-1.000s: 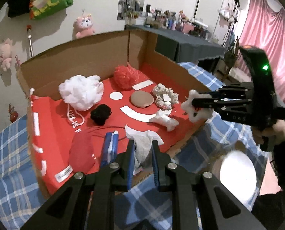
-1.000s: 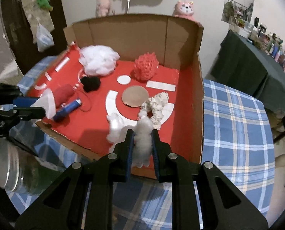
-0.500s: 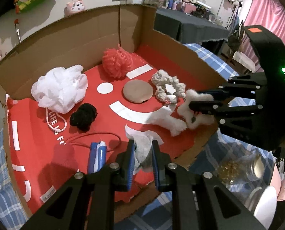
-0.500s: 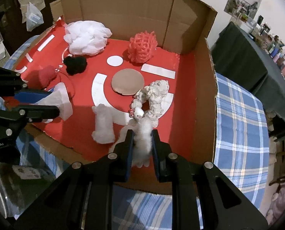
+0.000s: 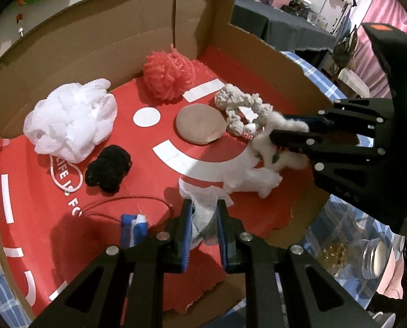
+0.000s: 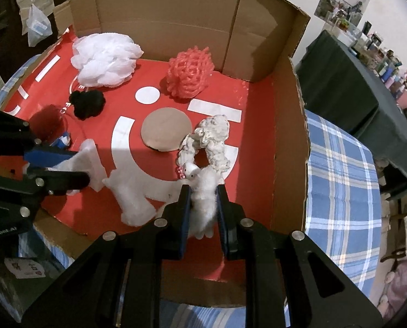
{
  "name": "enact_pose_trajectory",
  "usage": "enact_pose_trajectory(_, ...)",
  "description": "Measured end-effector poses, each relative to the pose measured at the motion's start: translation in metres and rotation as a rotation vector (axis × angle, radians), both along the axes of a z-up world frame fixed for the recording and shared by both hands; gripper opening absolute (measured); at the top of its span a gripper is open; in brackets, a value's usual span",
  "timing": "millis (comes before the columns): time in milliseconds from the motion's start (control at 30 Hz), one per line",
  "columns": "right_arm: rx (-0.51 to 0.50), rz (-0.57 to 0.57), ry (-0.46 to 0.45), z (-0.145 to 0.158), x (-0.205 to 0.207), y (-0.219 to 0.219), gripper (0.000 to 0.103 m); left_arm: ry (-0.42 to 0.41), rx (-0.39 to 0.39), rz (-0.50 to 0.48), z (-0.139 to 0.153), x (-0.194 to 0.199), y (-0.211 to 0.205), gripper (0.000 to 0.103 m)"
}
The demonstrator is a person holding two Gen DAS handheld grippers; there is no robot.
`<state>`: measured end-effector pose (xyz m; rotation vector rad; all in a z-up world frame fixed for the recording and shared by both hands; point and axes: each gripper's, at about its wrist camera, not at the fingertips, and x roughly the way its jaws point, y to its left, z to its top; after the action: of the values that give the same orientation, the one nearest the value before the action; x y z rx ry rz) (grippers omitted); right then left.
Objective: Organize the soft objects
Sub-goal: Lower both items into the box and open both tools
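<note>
While pinched, the fluffy white toy looks squashed and limp.

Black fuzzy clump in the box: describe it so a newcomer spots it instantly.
Look in the open cardboard box with the red printed floor. Near its left side sits a big white mesh bath pouf; the black fuzzy yarn clump lies just in front of it, apart. It is the only black item there, smaller than both poufs.
</note>
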<state>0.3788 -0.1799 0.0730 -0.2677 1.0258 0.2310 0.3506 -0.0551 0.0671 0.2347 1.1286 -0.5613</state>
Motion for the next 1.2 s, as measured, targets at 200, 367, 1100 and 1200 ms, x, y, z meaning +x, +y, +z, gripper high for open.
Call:
enact_pose_trajectory(200,-0.005,0.006,0.005,-0.001,0.001,0.000,0.017,0.031,0.011,0.020,-0.005,0.009,-0.001,0.018)
enact_pose_trajectory(367,-0.034,0.006,-0.005,-0.002,0.000,0.003,0.017,0.045,0.017,0.024,-0.007,0.015,-0.003,0.018)
enact_pose_trajectory(1100,-0.120,0.018,-0.035,-0.003,-0.004,0.004,0.018,0.056,0.032,0.033,-0.010,0.016,-0.013,0.019)
enact_pose_trajectory(1200,-0.124,0.019,-0.031,-0.003,-0.003,0.004,0.018,0.056,0.031,0.033,-0.010,0.016,-0.012,0.019)
